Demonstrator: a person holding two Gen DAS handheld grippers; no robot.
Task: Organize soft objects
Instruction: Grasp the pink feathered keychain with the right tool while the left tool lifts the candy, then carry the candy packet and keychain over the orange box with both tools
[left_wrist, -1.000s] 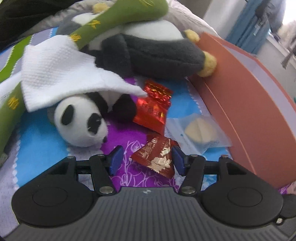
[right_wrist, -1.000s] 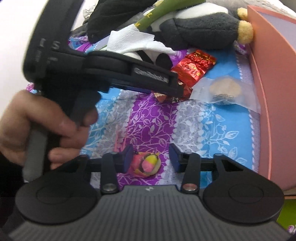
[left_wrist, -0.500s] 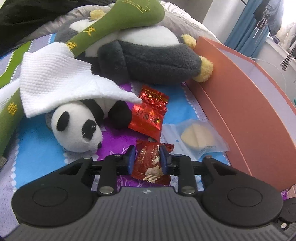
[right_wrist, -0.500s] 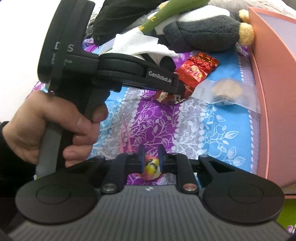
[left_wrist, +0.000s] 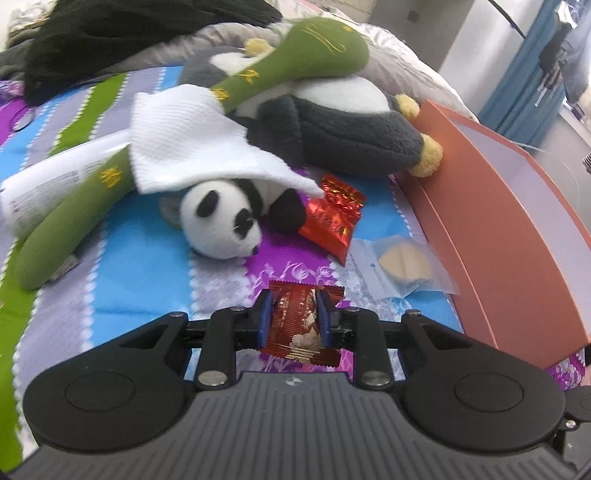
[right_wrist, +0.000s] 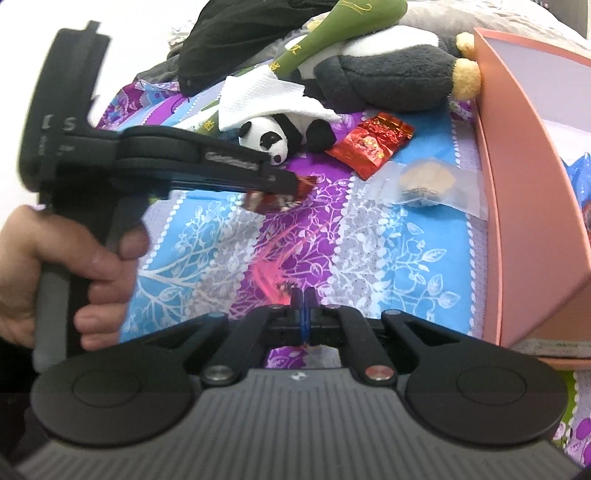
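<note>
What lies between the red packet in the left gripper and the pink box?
Only flat things: the clear pouch lies on the bedspread between the red packet, held by the left gripper, and the pink box. Nothing tall blocks a lifted path.

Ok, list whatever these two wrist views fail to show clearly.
- Right gripper: jaws shut, pads together; whether anything is pinched between them cannot be seen.
- Small panda: body hidden under the white cloth in both views.
- Pink box: inside hidden by its wall, far end cut by the frame edge.
- Red wrapper in the left gripper: lower part behind the gripper body; blurred in the right view.
- Bottle: label print too blurred to read.
</note>
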